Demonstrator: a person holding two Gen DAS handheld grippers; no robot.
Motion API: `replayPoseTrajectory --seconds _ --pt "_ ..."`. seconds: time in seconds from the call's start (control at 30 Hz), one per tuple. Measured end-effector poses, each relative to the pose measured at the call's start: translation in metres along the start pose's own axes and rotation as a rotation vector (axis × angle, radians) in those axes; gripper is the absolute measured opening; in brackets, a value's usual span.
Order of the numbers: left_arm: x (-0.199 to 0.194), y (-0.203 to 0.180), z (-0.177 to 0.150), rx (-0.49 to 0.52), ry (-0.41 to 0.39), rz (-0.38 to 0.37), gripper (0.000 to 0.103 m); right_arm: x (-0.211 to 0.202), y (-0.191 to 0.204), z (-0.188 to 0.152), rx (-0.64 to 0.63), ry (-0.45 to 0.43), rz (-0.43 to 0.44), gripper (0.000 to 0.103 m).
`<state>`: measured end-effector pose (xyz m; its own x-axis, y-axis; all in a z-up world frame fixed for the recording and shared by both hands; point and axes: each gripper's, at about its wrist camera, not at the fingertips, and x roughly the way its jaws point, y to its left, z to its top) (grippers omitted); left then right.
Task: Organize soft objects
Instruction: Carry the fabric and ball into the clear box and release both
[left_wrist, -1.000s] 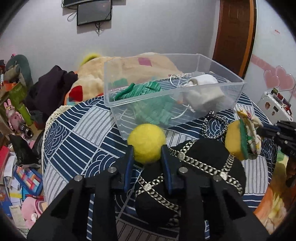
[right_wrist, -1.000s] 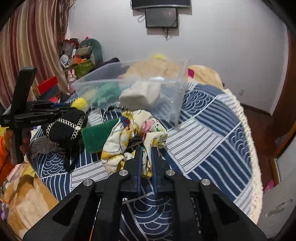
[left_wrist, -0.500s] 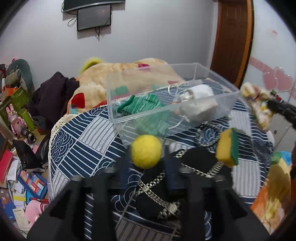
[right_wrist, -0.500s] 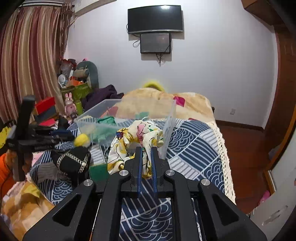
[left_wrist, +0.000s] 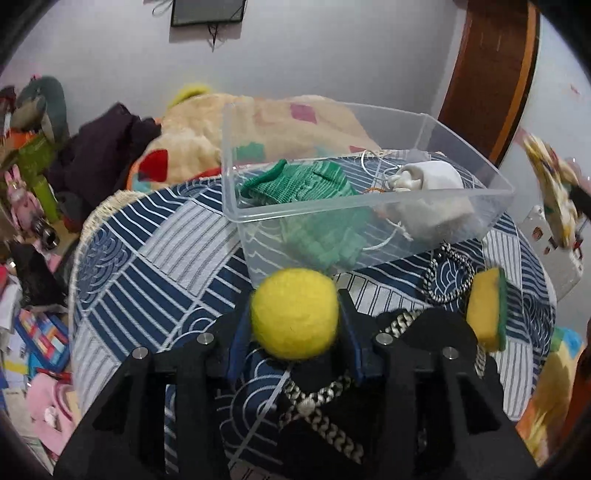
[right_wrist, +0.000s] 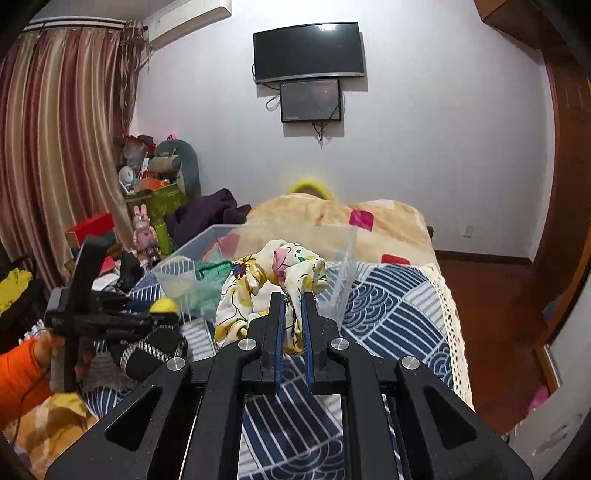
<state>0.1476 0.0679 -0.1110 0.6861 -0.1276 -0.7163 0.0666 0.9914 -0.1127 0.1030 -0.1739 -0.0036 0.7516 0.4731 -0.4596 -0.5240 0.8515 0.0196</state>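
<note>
Both grippers are carrying soft things to the box. The left gripper (left_wrist: 295, 325) squeezes a round, fuzzy yellow ball (left_wrist: 294, 314) snugly between its fingers. Under it lies a black hat (left_wrist: 424, 354) with a shiny chain. To the right of the fingers sits a squishy yellow-and-green sponge (left_wrist: 487, 308). Just past the fingertips stands the clear plastic box (left_wrist: 369, 201), with a green knit cloth (left_wrist: 303, 184) and a white pouch (left_wrist: 432, 192) inside. The right gripper (right_wrist: 293, 317), nearly closed, pinches a floppy flowery cloth (right_wrist: 269, 284) close to the box's side. Next, I think, each must lift over the rim and let go.
</note>
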Motion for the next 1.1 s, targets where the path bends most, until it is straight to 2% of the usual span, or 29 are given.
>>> replayPoseTrajectory --seconds 0.17,0.3,0.5,0.67,0.9,1.1 --pt "-0.032 -0.010 0.002 0.056 -0.075 0.037 0.043 0.007 0.004 0.014 0.000 -0.032 -0.008 0.008" --pt "-0.059 -0.018 0.015 0.066 -0.180 0.070 0.044 0.016 0.010 0.027 0.006 -0.055 -0.013 0.008" --pt "-0.060 -0.015 0.048 0.035 -0.238 0.064 0.044 0.043 0.024 0.043 -0.004 -0.046 -0.006 0.008" --pt "-0.047 -0.016 0.063 0.049 -0.204 0.064 0.044 0.071 0.032 0.042 -0.014 0.018 0.012 0.008" --pt "-0.013 -0.016 0.070 0.068 -0.121 0.071 0.044 0.101 0.037 0.027 -0.023 0.108 0.016 0.008" --pt "0.005 -0.019 0.070 0.092 -0.092 0.096 0.044 0.114 0.044 0.022 -0.054 0.171 0.022 0.011"
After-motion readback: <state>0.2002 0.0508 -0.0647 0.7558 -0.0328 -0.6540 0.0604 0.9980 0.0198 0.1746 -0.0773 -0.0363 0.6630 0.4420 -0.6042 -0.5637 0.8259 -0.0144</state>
